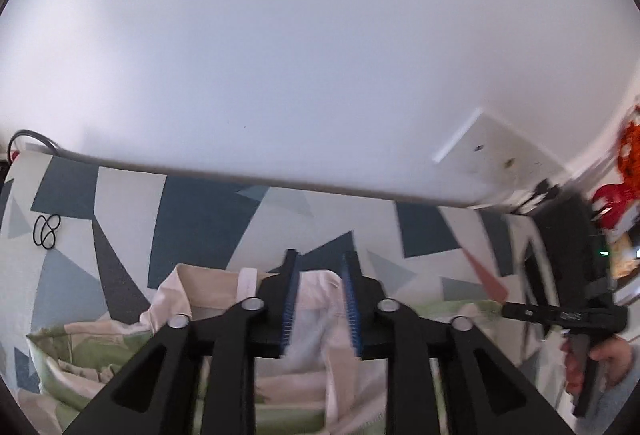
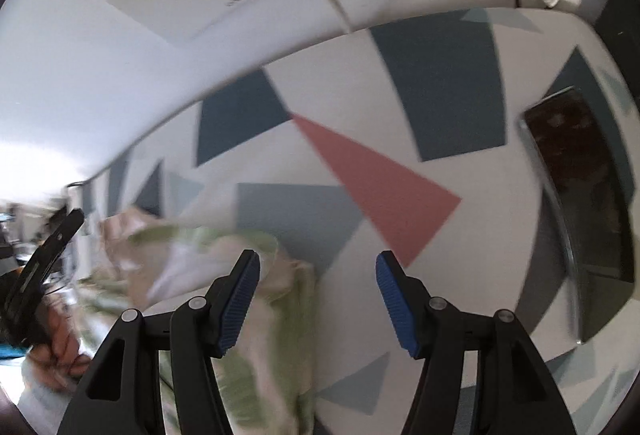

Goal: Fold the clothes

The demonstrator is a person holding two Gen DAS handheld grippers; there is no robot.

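The left gripper [image 1: 322, 301] stands slightly parted, its pads clear of the cream and green garment [image 1: 316, 347] lying between and below them. The right gripper [image 2: 318, 301] gapes wide, gripping nothing; the garment's edge lies under its left jaw on the patterned table [image 2: 440, 87].

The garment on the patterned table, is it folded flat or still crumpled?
Still crumpled: the garment lies bunched in loose, uneven folds with its collar turned up, not in a flat stack on the table.
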